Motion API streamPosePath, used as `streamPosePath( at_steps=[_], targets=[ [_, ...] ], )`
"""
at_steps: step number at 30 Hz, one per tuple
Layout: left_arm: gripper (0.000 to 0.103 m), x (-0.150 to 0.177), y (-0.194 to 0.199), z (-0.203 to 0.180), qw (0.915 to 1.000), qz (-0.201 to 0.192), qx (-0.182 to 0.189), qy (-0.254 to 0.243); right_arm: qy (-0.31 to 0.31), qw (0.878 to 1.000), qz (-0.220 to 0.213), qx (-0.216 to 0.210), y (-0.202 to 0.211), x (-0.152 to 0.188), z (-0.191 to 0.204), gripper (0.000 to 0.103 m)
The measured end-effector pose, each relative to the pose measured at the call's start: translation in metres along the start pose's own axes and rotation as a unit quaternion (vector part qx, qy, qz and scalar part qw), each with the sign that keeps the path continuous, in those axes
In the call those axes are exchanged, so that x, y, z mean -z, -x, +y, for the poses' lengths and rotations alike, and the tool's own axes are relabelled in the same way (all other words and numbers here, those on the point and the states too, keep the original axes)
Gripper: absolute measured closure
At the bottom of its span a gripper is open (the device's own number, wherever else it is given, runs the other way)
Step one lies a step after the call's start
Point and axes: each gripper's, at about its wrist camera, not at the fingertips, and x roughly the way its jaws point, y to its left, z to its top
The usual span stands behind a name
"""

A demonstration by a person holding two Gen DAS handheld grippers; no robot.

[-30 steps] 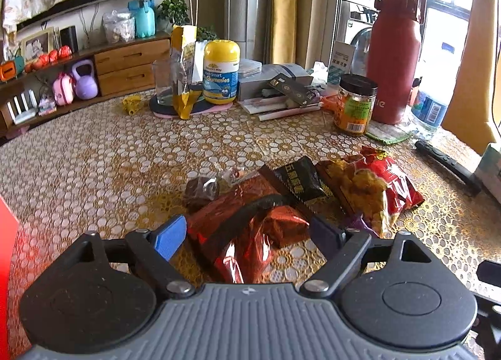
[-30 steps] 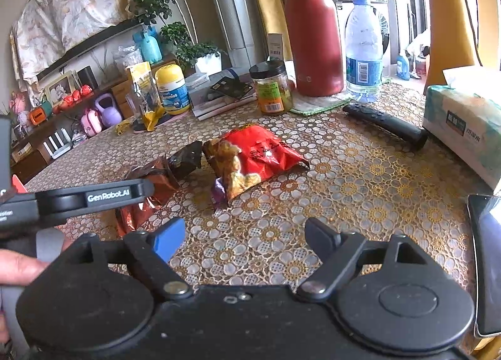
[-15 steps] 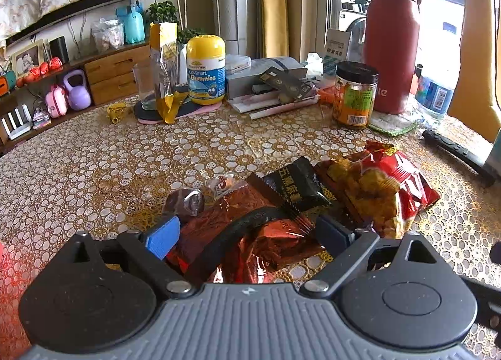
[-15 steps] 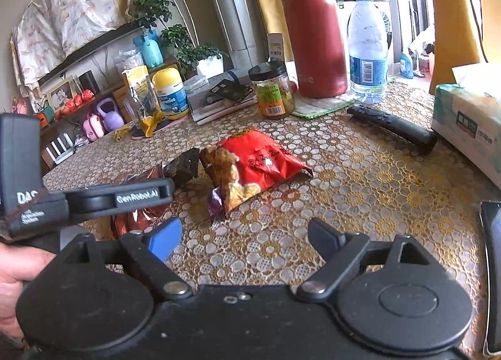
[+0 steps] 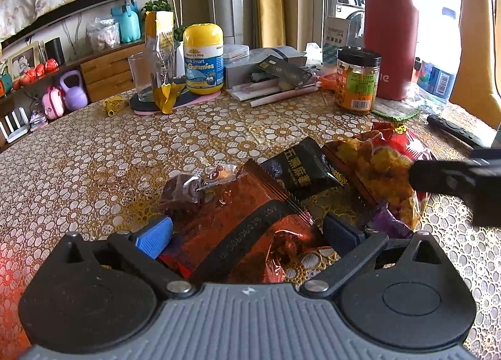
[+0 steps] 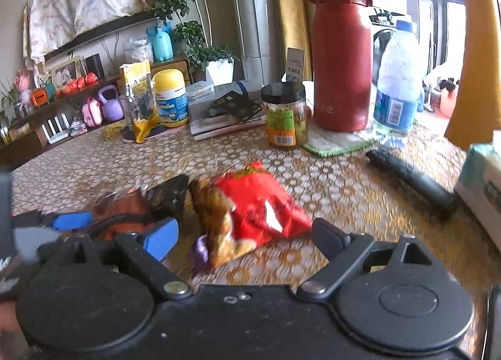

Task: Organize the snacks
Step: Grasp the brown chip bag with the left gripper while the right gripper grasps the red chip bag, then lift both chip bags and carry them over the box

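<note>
Now, at the table: two hand-held grippers close in on a cluster of snack packets.

Left wrist view, tongs: the left gripper [image 5: 247,231] has just been opening and stands spread wide, pads clear of everything.
Left wrist view, snack: the copper-red foil packet [image 5: 244,222] lies flat on the patterned tablecloth [image 5: 94,153], its near end between the spread fingers.
Left wrist view, long axis: the packet runs forward and slightly to the right, away from the camera, roughly in line with the fingers.
Left wrist view, neighbours: a black sachet [image 5: 302,167] overlaps its far right corner; a small brown wrapped sweet [image 5: 183,192] sits at its far left.

Right wrist view, tongs: the right gripper [image 6: 244,234] has also just been opening, jaws apart and gripping nothing.
Right wrist view, snack: the red puffed-snack bag [image 6: 250,209] lies just ahead, its near end between the fingers, long axis slanting back and to the right.
Right wrist view, nearer hand: the foil packet lies to the left, under the other gripper's blue pad, so the left hand looks better placed for it and the right for the red bag.
</note>
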Motion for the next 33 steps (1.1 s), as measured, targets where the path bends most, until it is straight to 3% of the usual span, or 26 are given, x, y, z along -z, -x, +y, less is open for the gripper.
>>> streamPosePath(
  at_steps=[11,16,18,23,33],
  targets=[
    [0.001,0.010,0.007,0.000,0.9998,-0.008,-0.005,-0.016,0.069,0.997,0.035,0.016,-0.054,-0.009,0.006,0.010],
    [0.007,0.015,0.015,0.001,0.9996,-0.010,-0.009,-0.024,0.067,0.997,0.044,0.020,-0.065,-0.004,0.005,0.007],
    [0.010,0.017,0.020,0.002,0.9997,-0.009,-0.010,-0.021,0.058,0.997,0.039,0.019,-0.062,-0.002,0.004,0.012],
    [0.029,0.023,0.034,0.008,0.9998,-0.006,-0.013,-0.017,0.032,0.999,0.031,0.013,-0.052,0.002,-0.004,0.021],
    [0.041,0.045,0.073,0.022,0.9999,0.000,-0.007,0.010,-0.104,0.994,0.014,-0.012,-0.007,0.012,-0.050,0.028]
  ],
)
